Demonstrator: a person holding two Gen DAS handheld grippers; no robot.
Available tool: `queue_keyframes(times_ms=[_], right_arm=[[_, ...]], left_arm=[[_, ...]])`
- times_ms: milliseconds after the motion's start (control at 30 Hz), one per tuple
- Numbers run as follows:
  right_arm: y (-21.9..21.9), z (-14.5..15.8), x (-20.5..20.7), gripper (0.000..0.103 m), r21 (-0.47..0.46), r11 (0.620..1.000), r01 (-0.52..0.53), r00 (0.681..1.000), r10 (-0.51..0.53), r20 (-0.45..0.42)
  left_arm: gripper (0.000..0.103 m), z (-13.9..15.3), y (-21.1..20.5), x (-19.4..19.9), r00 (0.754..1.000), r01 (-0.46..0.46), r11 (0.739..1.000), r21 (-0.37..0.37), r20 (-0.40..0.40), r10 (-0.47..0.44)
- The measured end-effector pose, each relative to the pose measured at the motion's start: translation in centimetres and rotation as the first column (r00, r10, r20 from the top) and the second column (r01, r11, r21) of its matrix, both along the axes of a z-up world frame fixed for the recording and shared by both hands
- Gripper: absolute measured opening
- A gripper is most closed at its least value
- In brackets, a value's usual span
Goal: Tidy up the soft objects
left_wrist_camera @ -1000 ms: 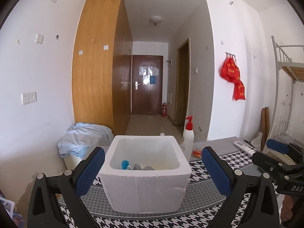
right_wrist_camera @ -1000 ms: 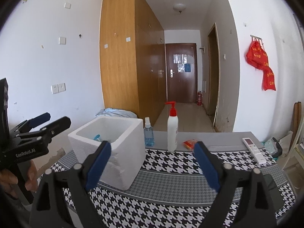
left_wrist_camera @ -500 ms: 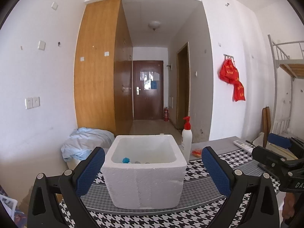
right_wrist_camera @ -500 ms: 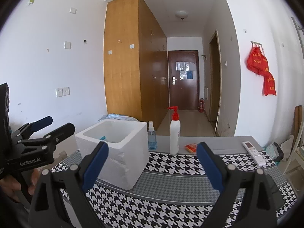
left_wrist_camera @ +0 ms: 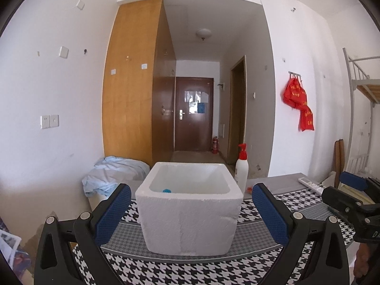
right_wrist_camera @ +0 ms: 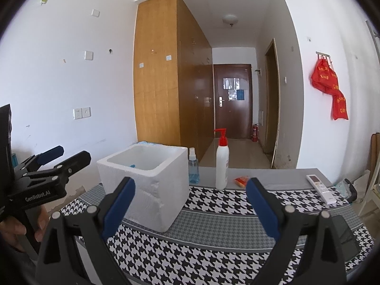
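Both grippers have drawn back and lowered from the foam box (left_wrist_camera: 190, 211), left gripper (left_wrist_camera: 191, 211) and right gripper (right_wrist_camera: 190, 204) spread wide, empty. A blue soft object (left_wrist_camera: 166, 190) lies inside; withdraw level, clear of the rim.

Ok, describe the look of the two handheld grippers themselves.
Both are alike: the left gripper and right gripper have matte black angular frames with silver rivets and two fingers faced with textured blue pads. White "GenRobot.AI" lettering marks the left one's side. No cables or sleeves show.
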State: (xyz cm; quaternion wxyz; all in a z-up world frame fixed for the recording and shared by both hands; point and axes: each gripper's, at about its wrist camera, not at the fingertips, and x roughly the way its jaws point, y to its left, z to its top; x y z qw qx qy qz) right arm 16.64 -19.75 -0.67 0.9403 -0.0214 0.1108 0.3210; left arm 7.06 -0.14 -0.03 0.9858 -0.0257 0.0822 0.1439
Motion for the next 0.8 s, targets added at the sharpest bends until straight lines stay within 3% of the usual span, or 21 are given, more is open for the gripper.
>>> queue_keyframes(times_ms=[533, 800], right_arm=[[-0.1, -1.7, -0.4, 0.100, 0.016, 1.000, -0.003, 1.000, 0.004, -0.017], [-0.1, -3.0, -0.4, 0.100, -0.004, 0.999, 0.043, 0.999, -0.043, -0.030]], left_arm=[[0.102, -1.5, -0.1, -0.9, 1.000, -0.007, 1.000, -0.014, -0.004, 0.007], [0.102, -2.9, 0.3, -1.4, 0.999, -0.027, 0.999, -0.017, -0.024, 0.027]])
